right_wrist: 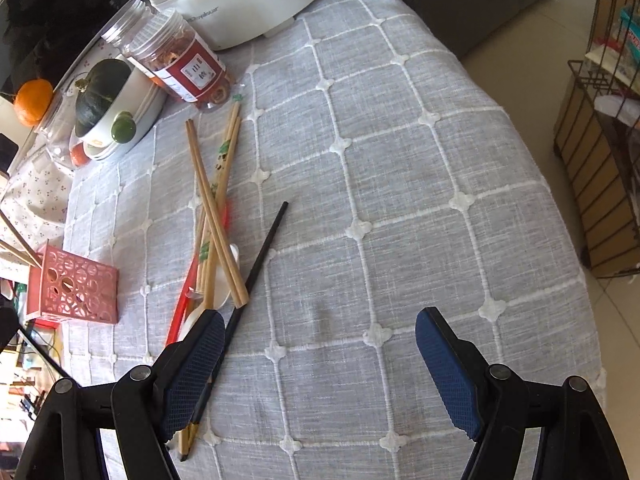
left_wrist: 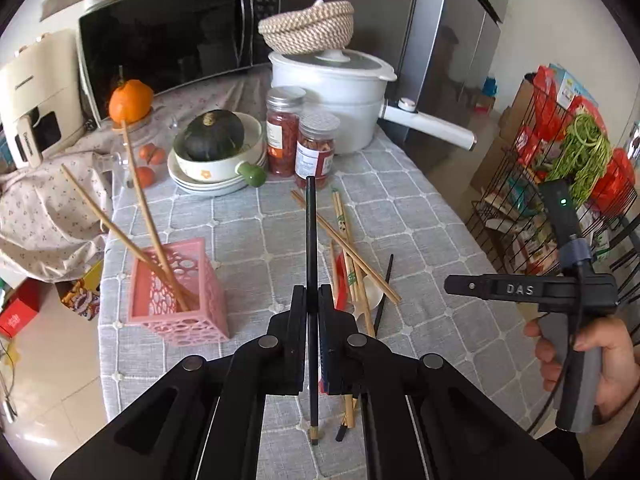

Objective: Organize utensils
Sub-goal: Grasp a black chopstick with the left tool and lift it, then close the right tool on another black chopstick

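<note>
My left gripper (left_wrist: 312,292) is shut on a black chopstick (left_wrist: 311,240) and holds it above the table, pointing away. A pink perforated holder (left_wrist: 176,288) stands left of it with two wooden chopsticks (left_wrist: 140,200) leaning in it. A pile of wooden chopsticks (left_wrist: 348,244), a second black chopstick (left_wrist: 383,292), a red utensil and a white spoon lie just right of the gripper. My right gripper (right_wrist: 320,356) is open and empty above the cloth. The pile (right_wrist: 216,208) and the black chopstick (right_wrist: 256,264) lie by its left finger. The holder (right_wrist: 72,288) shows at far left.
At the back stand a white pot (left_wrist: 332,92), two jars (left_wrist: 300,140), a bowl with a dark squash (left_wrist: 216,148) on plates, an orange and a microwave (left_wrist: 168,40). A wire rack (left_wrist: 560,184) stands on the floor to the right. The table edge (right_wrist: 560,200) curves off right.
</note>
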Available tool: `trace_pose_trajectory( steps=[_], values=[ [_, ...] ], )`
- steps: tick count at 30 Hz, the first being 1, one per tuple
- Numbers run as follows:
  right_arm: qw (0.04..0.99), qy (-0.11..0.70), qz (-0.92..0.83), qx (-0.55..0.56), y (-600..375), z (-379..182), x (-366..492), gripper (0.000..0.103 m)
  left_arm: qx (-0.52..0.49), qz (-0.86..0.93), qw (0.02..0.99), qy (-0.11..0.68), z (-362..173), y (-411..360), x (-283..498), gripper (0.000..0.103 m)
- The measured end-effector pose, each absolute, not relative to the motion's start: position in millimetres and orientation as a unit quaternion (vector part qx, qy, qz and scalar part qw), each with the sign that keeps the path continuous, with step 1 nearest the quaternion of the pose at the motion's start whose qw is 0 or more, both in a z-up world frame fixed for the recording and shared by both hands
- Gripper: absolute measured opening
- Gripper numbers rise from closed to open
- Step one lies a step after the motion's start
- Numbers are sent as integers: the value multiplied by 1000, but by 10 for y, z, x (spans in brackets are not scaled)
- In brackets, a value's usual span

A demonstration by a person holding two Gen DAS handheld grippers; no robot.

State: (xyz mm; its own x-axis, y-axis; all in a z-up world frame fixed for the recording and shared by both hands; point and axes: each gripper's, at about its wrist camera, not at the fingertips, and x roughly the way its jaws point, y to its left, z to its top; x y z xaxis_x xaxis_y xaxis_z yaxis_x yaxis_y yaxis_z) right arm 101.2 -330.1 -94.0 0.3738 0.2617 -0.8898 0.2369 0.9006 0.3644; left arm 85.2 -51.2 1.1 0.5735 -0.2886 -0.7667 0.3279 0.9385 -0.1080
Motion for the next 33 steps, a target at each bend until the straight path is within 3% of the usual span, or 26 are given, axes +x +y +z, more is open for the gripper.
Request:
trace_pose_trajectory(
  steps=[8,18,24,29,33],
  values=[
    [799,567,-3,200,-3092,-1099,1194,83,-32,-167,901,400,60,-67,700,5],
    [801,571,-18,181,-3011,-1412,1593,46,-37,-168,899,404,78,92,667,5],
    [818,554,-17,155,-2868,-1489,1784,37,-44,-162,899,405,77,192,674,5],
    [824,563,-37,52,-2631,-1500,1810,28,-42,-160,898,407,60,202,688,5],
    [814,579,-33,41,-2584,-1494,1767,17,-43,-158,899,407,64,189,697,5]
  ],
)
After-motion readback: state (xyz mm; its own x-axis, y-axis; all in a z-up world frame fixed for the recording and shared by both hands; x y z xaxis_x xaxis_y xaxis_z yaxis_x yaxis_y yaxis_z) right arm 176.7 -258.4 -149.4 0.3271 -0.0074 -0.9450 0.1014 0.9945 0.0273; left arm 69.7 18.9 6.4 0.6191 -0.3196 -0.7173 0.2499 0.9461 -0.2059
